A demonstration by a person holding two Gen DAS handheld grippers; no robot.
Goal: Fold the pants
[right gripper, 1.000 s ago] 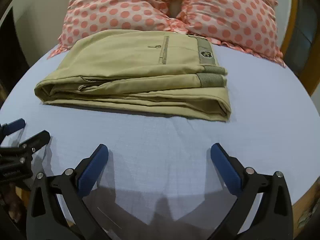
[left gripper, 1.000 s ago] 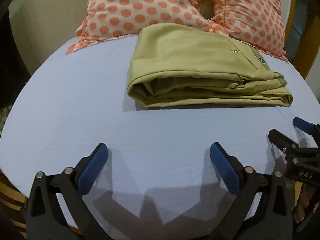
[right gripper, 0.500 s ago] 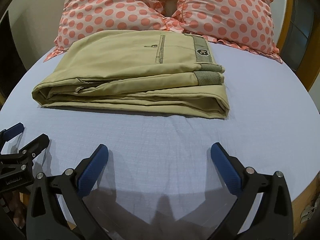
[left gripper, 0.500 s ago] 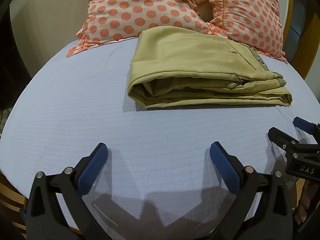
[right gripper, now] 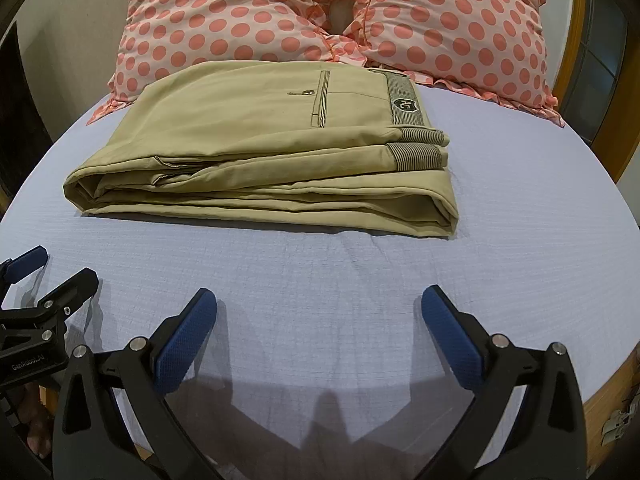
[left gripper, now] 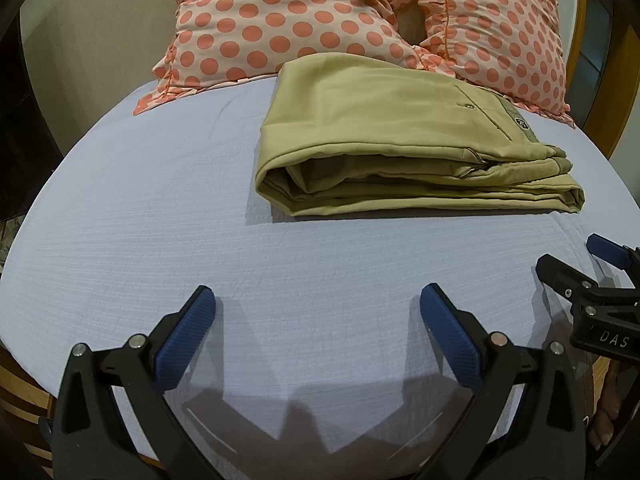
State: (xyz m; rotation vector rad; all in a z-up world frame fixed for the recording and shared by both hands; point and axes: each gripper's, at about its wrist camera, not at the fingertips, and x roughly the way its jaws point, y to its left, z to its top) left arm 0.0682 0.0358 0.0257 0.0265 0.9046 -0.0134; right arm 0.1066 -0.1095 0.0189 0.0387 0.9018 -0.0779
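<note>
Khaki pants [left gripper: 392, 136] lie folded in a flat stack on the pale blue bed sheet [left gripper: 160, 208], the waistband with its badge at the right end. They also show in the right wrist view [right gripper: 264, 152]. My left gripper [left gripper: 316, 312] is open and empty, over the sheet well short of the pants. My right gripper [right gripper: 318, 314] is open and empty, also short of the pants' near edge. The right gripper shows at the right edge of the left wrist view [left gripper: 576, 264], and the left gripper at the left edge of the right wrist view [right gripper: 52, 268].
Two pink pillows with coral dots [right gripper: 224, 12] [right gripper: 460, 20] lean against the wall behind the pants. A wooden bed frame [right gripper: 608, 380] shows past the sheet at the lower right. A dark window [right gripper: 596, 64] is at the right.
Both grippers have drawn back and risen a little, so the pants sit slightly farther off. The pants have not moved. Both grippers stay open.
</note>
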